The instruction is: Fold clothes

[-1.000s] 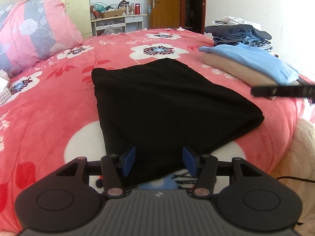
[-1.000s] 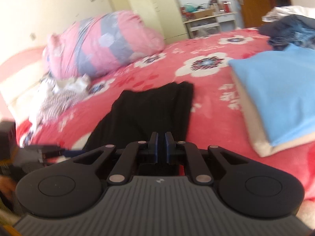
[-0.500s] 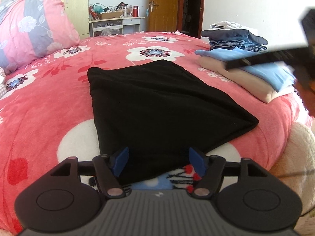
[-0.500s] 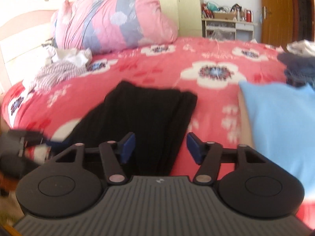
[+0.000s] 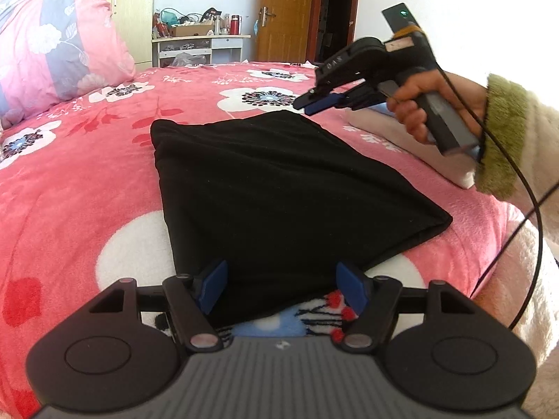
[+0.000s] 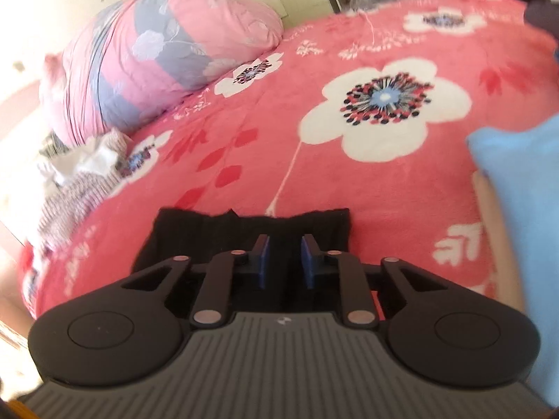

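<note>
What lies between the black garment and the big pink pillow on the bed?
In the left wrist view, only bare floral bedspread lies between the black garment and the pink pillow.

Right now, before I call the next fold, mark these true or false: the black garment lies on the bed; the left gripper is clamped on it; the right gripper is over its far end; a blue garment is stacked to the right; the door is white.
1. The black garment lies folded on the red floral blanket. True.
2. The left gripper is clamped on it. False: its jaws stand wide open over the near edge, pinching nothing.
3. The right gripper is above the garment's far end. True; its jaws are closing, with nothing visibly between them.
4. A light blue garment lies to the right. True.
5. The door is white. False: it is brown wood.
</note>
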Motion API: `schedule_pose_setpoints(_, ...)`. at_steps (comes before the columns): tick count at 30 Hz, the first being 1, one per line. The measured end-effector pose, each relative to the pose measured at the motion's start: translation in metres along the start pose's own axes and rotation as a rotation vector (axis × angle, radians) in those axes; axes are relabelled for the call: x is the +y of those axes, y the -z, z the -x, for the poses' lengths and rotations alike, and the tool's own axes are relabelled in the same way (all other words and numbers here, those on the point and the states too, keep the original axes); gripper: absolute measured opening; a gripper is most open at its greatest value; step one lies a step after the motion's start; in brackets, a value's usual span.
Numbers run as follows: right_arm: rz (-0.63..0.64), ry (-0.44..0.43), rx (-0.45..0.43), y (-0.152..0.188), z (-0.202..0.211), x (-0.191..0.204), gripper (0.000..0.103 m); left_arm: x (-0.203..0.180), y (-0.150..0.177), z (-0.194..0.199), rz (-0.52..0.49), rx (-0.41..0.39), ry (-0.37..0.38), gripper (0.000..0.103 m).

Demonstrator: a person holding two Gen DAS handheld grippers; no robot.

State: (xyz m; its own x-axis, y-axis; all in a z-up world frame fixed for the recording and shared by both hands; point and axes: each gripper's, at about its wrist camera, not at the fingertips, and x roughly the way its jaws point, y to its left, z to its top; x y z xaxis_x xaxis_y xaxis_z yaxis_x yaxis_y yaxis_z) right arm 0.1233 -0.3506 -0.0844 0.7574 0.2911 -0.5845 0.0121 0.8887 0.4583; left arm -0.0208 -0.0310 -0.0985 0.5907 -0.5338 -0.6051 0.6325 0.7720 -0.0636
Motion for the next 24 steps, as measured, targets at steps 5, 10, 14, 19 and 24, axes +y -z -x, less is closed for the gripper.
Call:
schedule_pose_setpoints(5, 0.008, -0.012, 0.025, -0.009, -0.014, 0.005, 0.017, 0.0, 0.0, -0.002, 0.001, -0.003, 0.006, 0.072)
schedule_pose_setpoints(10, 0.054, 0.025, 0.09, -0.006, -0.037, 0.003, 0.006, -0.002, 0.001, -0.002, -0.004, -0.005, 0.004, 0.072)
schedule_pose_setpoints(14, 0.136, 0.052, 0.006, -0.007, -0.026, 0.01, 0.003, -0.002, 0.0, -0.003, -0.007, -0.001, 0.005, 0.072)
schedule_pose_setpoints(19, 0.216, 0.152, -0.009, -0.004, -0.037, 0.005, 0.003, -0.003, 0.001, -0.002, -0.016, 0.005, 0.001, 0.073)
schedule_pose_setpoints(24, 0.081, 0.119, -0.103, -0.006, -0.012, -0.012, 0.007, -0.004, 0.001, -0.003, -0.02, 0.007, -0.006, 0.073)
